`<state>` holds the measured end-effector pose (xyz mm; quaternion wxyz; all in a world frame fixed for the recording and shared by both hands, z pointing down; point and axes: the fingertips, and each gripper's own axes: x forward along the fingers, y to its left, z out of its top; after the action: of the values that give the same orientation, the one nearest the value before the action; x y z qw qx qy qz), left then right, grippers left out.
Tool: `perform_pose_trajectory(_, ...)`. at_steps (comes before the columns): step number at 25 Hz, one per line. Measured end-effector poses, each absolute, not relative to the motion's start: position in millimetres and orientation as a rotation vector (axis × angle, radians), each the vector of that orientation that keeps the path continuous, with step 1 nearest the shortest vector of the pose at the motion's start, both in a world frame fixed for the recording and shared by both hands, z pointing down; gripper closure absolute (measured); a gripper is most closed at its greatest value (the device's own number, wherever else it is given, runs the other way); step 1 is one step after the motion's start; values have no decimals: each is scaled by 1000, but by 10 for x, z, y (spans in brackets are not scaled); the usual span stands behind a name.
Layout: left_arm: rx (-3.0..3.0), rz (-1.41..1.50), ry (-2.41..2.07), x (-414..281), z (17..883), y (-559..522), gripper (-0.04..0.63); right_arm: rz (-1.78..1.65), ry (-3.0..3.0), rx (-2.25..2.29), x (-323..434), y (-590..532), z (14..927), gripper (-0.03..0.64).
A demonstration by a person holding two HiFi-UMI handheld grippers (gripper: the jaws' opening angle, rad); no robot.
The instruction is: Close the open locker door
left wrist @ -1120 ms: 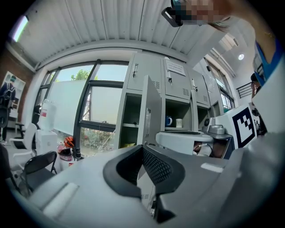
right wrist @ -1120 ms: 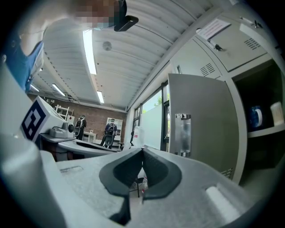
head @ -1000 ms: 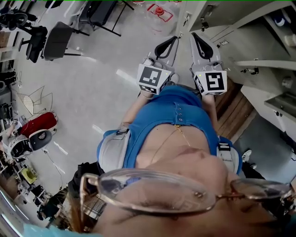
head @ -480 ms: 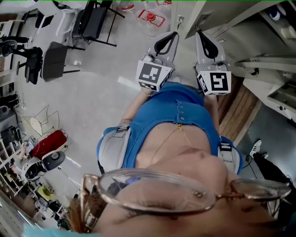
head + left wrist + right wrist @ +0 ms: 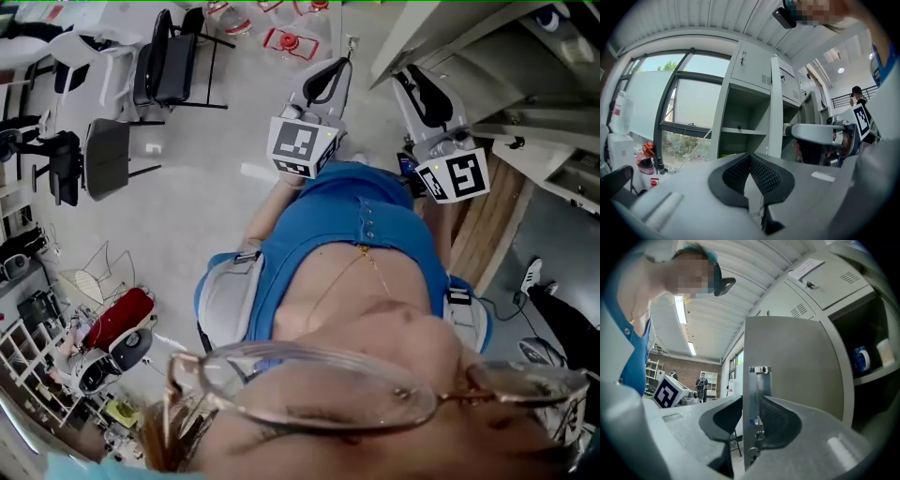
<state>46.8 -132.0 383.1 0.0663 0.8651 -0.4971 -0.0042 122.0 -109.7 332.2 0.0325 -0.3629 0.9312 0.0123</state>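
Observation:
The open locker door (image 5: 787,362) stands edge-on in the right gripper view, grey, with a metal latch plate (image 5: 759,394) on its free edge. My right gripper (image 5: 752,404) straddles that edge, its jaws opening, one pad on each side of the door. In the head view the right gripper (image 5: 427,94) reaches up under the door (image 5: 412,33). My left gripper (image 5: 330,82) is held up beside it. Its pads meet, shut on nothing (image 5: 750,157). The left gripper view shows the door (image 5: 775,108) edge-on in front of the open compartment (image 5: 745,117).
Closed locker doors (image 5: 829,277) sit above the open one. A blue tape roll (image 5: 861,359) lies on a shelf inside. Black chairs (image 5: 173,56) stand on the floor to the left, a red machine (image 5: 117,319) lower left, wooden boards (image 5: 483,225) by the lockers.
Both grippers have risen and gone forward toward the lockers. The right one has swung to the right, under the door.

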Motion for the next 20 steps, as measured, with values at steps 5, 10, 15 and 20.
perform_pose_trajectory(5, 2593, -4, -1493, 409, 3887, -1380, 596, 92, 2951, -1126, 1133, -1137, 3404, 468)
perform_pose_trajectory(10, 2579, 5, -1509, 312, 3885, -1357, 597, 130, 2962, -1122, 1038, -1158, 3354, 466)
perform_pose_trajectory(15, 2553, -5, -1503, 258, 3915, -1339, 597, 117, 2945, -1112, 1006, -1207, 3342, 502)
perform_pose_trajectory(20, 2555, 17, -1541, 113, 3946, -1389, 597, 82, 2933, -1075, 940, -1261, 3321, 509)
